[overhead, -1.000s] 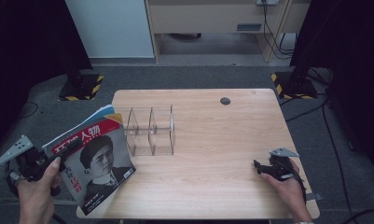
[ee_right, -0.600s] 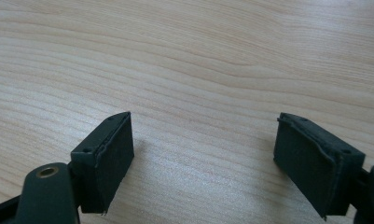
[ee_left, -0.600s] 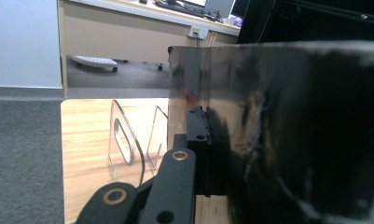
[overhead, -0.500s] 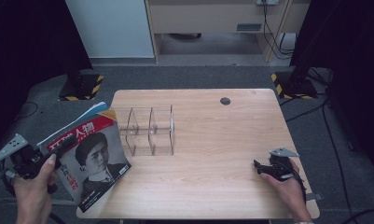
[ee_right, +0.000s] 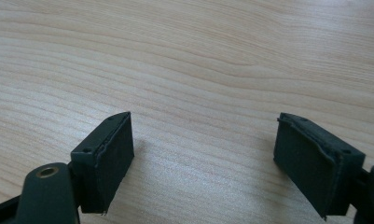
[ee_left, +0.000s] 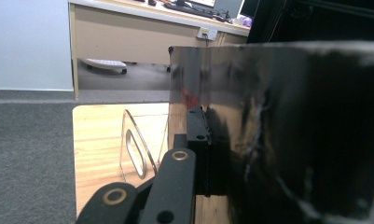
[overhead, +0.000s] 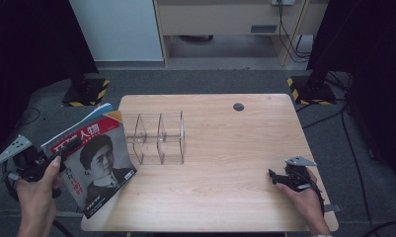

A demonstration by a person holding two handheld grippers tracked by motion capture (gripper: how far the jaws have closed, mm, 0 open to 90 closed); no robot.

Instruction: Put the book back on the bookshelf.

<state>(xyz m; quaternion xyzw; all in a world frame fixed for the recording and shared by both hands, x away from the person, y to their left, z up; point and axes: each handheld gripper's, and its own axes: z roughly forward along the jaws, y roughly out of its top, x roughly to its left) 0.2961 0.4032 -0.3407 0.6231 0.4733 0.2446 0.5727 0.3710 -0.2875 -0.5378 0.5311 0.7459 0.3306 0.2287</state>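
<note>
Grey carpet surrounds a light wood-grain desk [overhead: 225, 148], with a cream cabinet and a pale panel behind it and dark curtains at both sides. Near the desk's far edge sits a small dark round cap [overhead: 238, 106].

At the desk's left front corner the left gripper [overhead: 69, 147] has its fingers closed on the near-left edge of a magazine [overhead: 94, 163], held tilted, partly over the desk and partly beyond its left edge. Its long axis runs from the front of the desk up toward the far left; the cover faces up and toward the camera, with a red masthead of white characters at the far end and a black-and-white portrait below it. Blue-edged pages show under the cover along the far-left side. In the left gripper view the glossy dark back of the magazine [ee_left: 287, 135] is seen close up, blurred and cut off at the right and bottom, with one black finger pad [ee_left: 197, 140] pressed flat against it; the other finger is hidden behind it.

Just beside the magazine stands a clear acrylic divider rack [overhead: 158, 138], its upright panels making compartments; its edges are faint against the wood.

Near the right front corner, the right gripper [overhead: 274, 177] rests low over bare desk, its fingers [ee_right: 105, 158] spread apart with nothing between them.
</note>
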